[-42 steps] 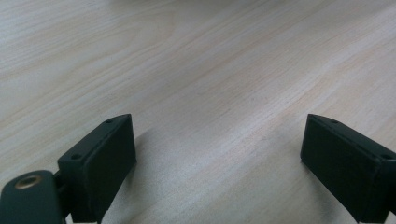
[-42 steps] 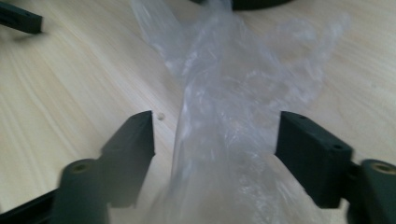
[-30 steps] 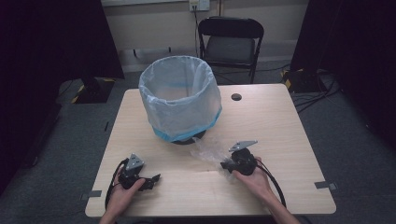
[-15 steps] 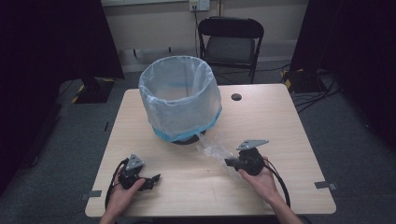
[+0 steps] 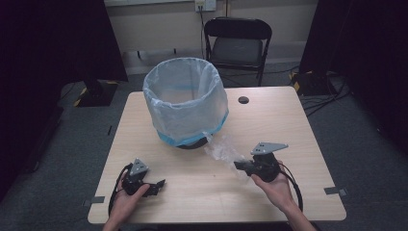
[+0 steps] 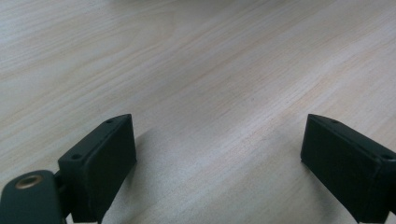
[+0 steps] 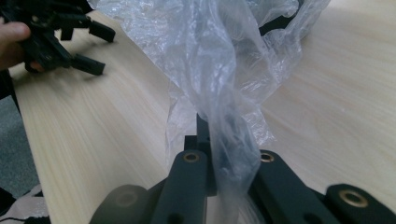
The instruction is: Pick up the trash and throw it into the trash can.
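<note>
Right gripper (image 5: 242,166): jaws closed on a gathered tail of the clear plastic liner (image 7: 224,93). Liner runs taut from the jaws up-left toward the lined bin (image 5: 185,103) at table centre. Left gripper (image 5: 156,185): jaws wide apart, empty, low over bare table (image 6: 210,70), well apart from liner; right hand nearer

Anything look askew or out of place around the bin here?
Yes: the clear plastic liner over the round black bin hangs unevenly. A crumpled tail of it trails onto the light wooden table, pinched in the right gripper. The left gripper rests open, apart.
</note>
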{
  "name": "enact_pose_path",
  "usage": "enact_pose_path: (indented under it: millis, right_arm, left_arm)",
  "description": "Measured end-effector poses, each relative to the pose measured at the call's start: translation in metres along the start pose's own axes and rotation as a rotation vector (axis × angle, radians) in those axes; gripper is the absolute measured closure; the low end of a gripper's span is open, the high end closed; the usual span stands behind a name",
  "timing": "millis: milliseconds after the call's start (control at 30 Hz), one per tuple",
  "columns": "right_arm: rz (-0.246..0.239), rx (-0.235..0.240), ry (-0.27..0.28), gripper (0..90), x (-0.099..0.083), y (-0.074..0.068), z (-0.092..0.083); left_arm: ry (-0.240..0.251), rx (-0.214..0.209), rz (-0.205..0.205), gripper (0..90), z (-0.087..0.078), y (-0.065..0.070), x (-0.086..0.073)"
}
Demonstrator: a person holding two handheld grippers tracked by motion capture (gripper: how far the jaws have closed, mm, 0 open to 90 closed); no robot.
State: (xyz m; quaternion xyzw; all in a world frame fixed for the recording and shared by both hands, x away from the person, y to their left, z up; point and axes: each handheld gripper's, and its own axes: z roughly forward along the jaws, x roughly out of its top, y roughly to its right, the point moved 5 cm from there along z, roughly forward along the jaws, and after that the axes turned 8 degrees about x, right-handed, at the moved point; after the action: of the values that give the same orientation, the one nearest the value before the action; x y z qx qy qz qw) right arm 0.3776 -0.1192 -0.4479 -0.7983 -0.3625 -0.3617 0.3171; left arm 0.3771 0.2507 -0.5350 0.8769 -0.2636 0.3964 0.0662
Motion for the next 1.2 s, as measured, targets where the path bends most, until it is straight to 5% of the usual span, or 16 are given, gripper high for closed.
enact_pose_path:
  millis: [600,1200]
  right_arm:
    - [-0.083,0.038,0.144,88.9,0.058,-0.021,-0.042]
    - [-0.184,0.087,0.243,88.9,0.154,-0.027,-0.053]
  left_arm:
    - [0.0,0.002,0.004,9.8,0.0,0.0,0.0]
    - [0.0,0.003,0.004,9.8,0.0,0.0,0.0]
